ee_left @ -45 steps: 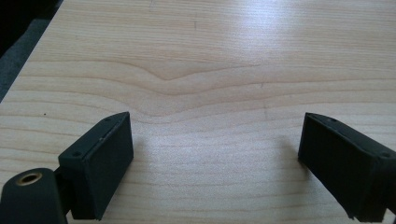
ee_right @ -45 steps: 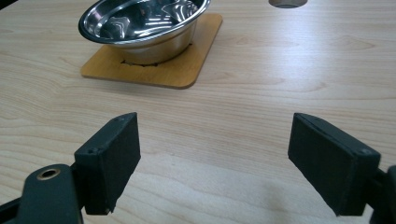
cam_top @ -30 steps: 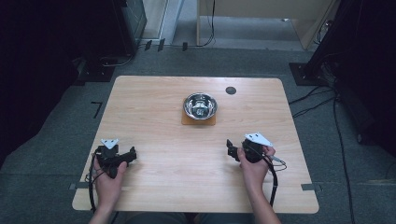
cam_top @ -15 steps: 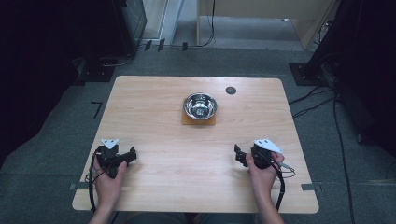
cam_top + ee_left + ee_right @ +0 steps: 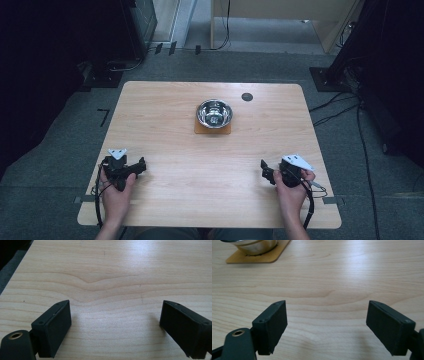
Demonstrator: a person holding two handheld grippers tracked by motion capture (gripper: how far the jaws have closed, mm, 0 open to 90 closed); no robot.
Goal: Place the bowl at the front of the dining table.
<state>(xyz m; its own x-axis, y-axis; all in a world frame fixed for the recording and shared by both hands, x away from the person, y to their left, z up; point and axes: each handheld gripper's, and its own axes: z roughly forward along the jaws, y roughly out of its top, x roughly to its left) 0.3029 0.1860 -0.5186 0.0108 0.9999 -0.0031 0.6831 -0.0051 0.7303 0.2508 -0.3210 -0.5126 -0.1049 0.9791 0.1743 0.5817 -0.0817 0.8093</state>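
**Both grippers parked low and empty, the steel bowl waiting at mid-table**

From where I stand, the person has both hands resting near the front edge of the wooden table [image 5: 165, 100]. The left gripper [image 5: 140, 167] sits at the near left, its jaws spread wide with bare wood grain between them in the left gripper view. The right gripper [image 5: 265, 170] sits at the near right, jaws likewise wide and holding nothing; its own view looks across open tabletop toward the far left corner of that picture, where the bowl's lower wall [image 5: 254, 247] and the tan mat [image 5: 264, 257] under it just come in.

The stainless steel bowl [image 5: 214, 113] stands upright on that square mat [image 5: 200, 130], centred on the table's far half and well apart from both grippers. A small dark round disc [image 5: 247, 96] lies beyond it to the right. I cannot tell whether anything is in the bowl.

If the bowl is what gets handled, I would judge the right gripper the better placed, since it already points roughly that way. A thin polished rim is slippery, so the sound approach is to come in level, straddle the wall with one jaw inside and one outside, and close squarely before lifting. Watch the mat: it could slide or come along if the bowl is dragged instead of lifted.
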